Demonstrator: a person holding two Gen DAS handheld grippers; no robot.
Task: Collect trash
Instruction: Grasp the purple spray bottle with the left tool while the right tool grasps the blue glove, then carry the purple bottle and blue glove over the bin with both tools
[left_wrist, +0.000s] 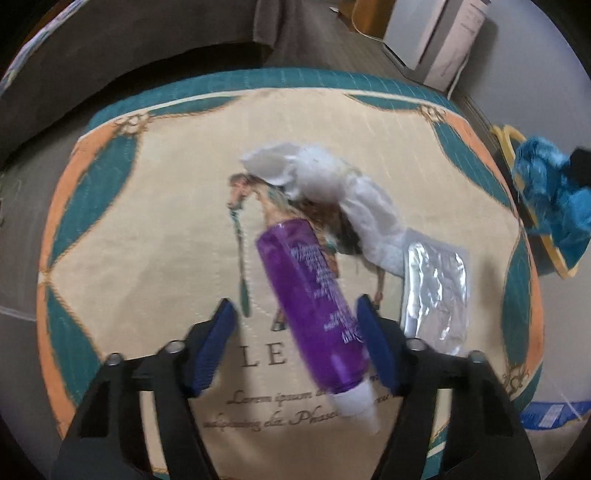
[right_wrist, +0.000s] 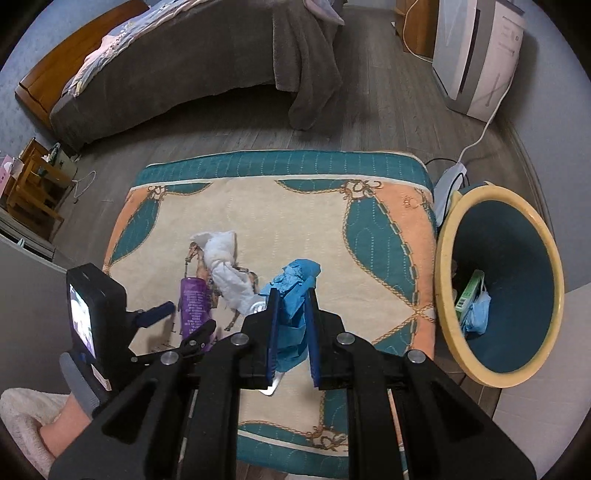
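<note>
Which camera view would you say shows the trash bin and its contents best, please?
The right wrist view: the trash bin shows its whole yellow rim and teal inside, with a green box and blue crumpled paper at the bottom. The left wrist view catches only part of its rim at the right edge, behind the blue paper held by the right hand-held gripper.

Left gripper (left_wrist: 295, 343) and right gripper (right_wrist: 291, 332), black angular plastic arms, silver round screws, flat dark-blue finger pads (left_wrist: 218, 343), fuzzy pale-pink sleeve (right_wrist: 22, 424), bare skin.
</note>
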